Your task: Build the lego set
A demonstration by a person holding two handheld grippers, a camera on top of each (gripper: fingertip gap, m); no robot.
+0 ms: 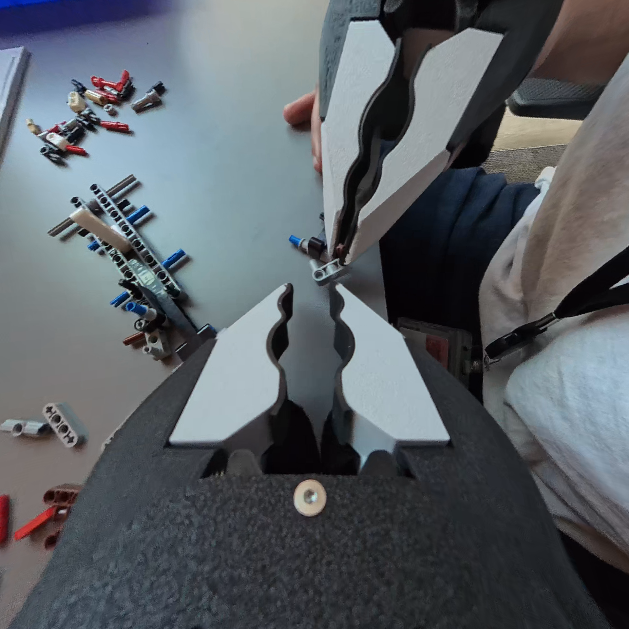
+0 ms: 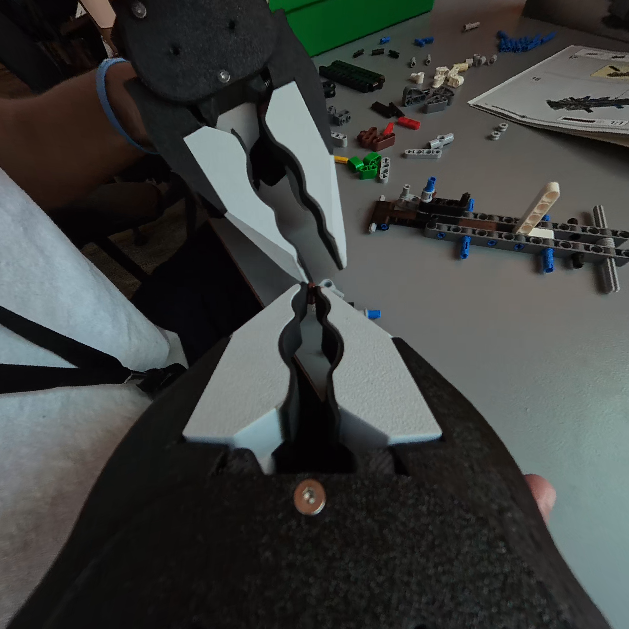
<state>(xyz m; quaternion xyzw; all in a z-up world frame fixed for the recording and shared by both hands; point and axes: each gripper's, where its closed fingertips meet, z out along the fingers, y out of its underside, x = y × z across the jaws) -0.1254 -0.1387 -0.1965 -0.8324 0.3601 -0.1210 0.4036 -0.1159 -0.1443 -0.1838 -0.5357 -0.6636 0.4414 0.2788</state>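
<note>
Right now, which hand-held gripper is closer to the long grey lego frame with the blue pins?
Left, by a little. The left hand-held gripper is open beside the long grey lego frame. The right hand-held gripper sits farther off, near the table edge, pinching a small brown piece.

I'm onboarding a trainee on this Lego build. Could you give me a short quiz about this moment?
1. True or false: the left tool is shut on a blue pin.
2. Which one grips the small brown piece? A: left tool. B: right tool.
3. What does the long grey beam assembly lie on?

Key: 1 false, it is open and holds nothing; 2 B; 3 the table.
</note>
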